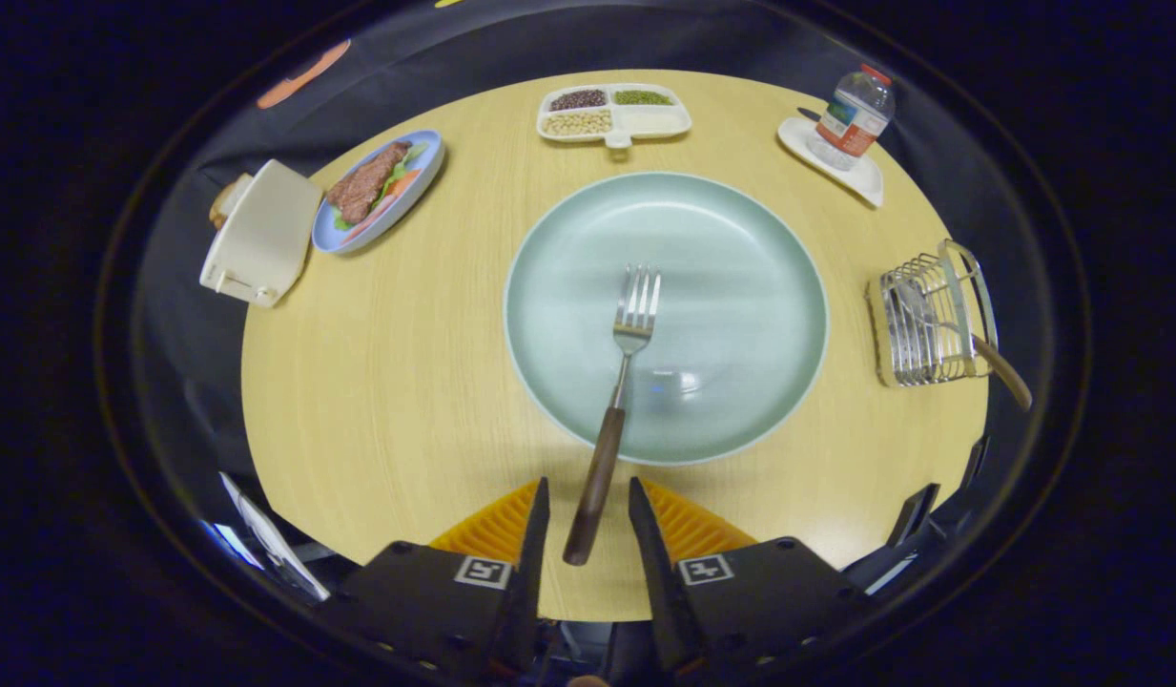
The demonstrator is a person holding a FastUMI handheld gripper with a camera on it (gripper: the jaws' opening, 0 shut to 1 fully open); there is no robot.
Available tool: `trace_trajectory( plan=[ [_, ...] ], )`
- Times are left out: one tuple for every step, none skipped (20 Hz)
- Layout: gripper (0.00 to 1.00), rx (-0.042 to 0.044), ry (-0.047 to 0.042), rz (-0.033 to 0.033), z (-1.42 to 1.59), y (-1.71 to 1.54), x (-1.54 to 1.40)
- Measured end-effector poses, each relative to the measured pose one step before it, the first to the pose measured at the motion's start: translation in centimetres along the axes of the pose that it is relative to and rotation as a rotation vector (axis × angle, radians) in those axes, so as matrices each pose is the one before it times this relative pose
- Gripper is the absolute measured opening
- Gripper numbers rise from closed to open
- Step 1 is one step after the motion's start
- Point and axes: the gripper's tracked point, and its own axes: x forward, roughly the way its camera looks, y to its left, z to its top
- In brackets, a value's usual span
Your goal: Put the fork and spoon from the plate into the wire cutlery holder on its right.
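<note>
Between our fingers sits the fork's (618, 386) dark handle, and we have the gripper (588, 515) parted just wider than that handle, with a gap on both sides, so nothing is clamped. We see the fork lying across the pale green plate (759, 286), tines pointing away from us, handle reaching over the near rim onto the wooden table (397, 382). Off to the right of the plate stands the wire cutlery holder (931, 315), and we spot the spoon (969, 339) resting in it, its handle sticking out toward us. Beyond the plate we make out a divided dish (614, 116) of beans, a bottle (853, 116) on a white tray, and a blue plate (382, 191) with meat by a white toaster (261, 234).
</note>
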Motion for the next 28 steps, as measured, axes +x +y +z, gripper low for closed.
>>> trace_trajectory(
  plan=[
    [0.41, -0.00017, 0.00349, -0.00334, -0.09, 0.068, 0.203],
    [0.3, 0.00128, 0.00645, -0.00792, 0.017, -0.216, 0.108],
    [0.2, 0.00075, 0.00194, 0.00333, -0.053, -0.043, 0.166],
    [0.18, 0.00655, -0.00147, -0.00154, -0.022, -0.292, -0.015],
    [0.08, -0.00519, 0.00357, 0.00756, 0.471, 0.1, -0.222],
    [0.01, -0.00385, 0.00361, 0.00767, 0.752, -0.17, -0.375],
    [0.01, -0.00813, 0.00353, 0.01001, -0.257, 0.044, 0.103],
    [0.01, 0.00182, -0.0053, 0.00829, -0.028, -0.108, -0.246],
    [0.01, -0.00102, -0.00428, 0.00399, 0.068, -0.114, -0.364],
    [0.01, -0.00322, -0.00237, 0.01245, 0.012, 0.015, -0.46],
    [0.01, -0.00273, 0.00086, 0.00973, -0.125, -0.009, -0.492],
    [0.01, -0.0015, -0.00246, 0.00954, 0.009, -0.139, -0.668],
    [0.01, -0.00252, 0.00044, 0.0091, -0.093, -0.096, -0.73],
    [0.01, -0.00469, 0.00154, 0.00763, -0.102, -0.198, -0.725],
    [0.01, -0.00442, 0.0001, 0.00961, -0.163, -0.287, -0.907],
    [0.01, 0.00519, -0.00367, 0.01138, 0.039, -0.496, -1.138],
    [0.01, 0.00948, -0.00669, 0.01073, 0.15, -0.556, -1.031],
    [0.01, 0.012, -0.01162, 0.00782, -0.438, -0.801, -1.181],
    [0.01, 0.00983, -0.01161, 0.00144, 0.425, -0.907, -1.027],
    [0.01, 0.01437, -0.01685, 0.00592, 0.562, -0.937, -1.283],
    [0.01, 0.00901, -0.02216, 0.00324, 0.597, -1.139, -1.345],
    [0.01, 0.00822, -0.01677, -0.00622, 1.316, -1.306, -1.216],
    [0.01, 0.01496, -0.01266, -0.00524, 0.478, -1.319, -0.973],
    [0.01, 0.02081, -0.01, -0.00402, 0.526, -1.339, -0.923],
    [0.01, 0.02139, -0.00968, -0.00884, 0.504, -1.465, -0.872],
    [0.01, 0.01623, -0.01154, -0.01216, 0.466, -1.394, -0.656],
    [0.01, 0.01671, -0.00704, -0.01712, 0.289, -1.62, -0.494],
    [0.0, 0.01166, 0.00533, -0.00928, 0.043, -1.316, -0.296]
  ],
)
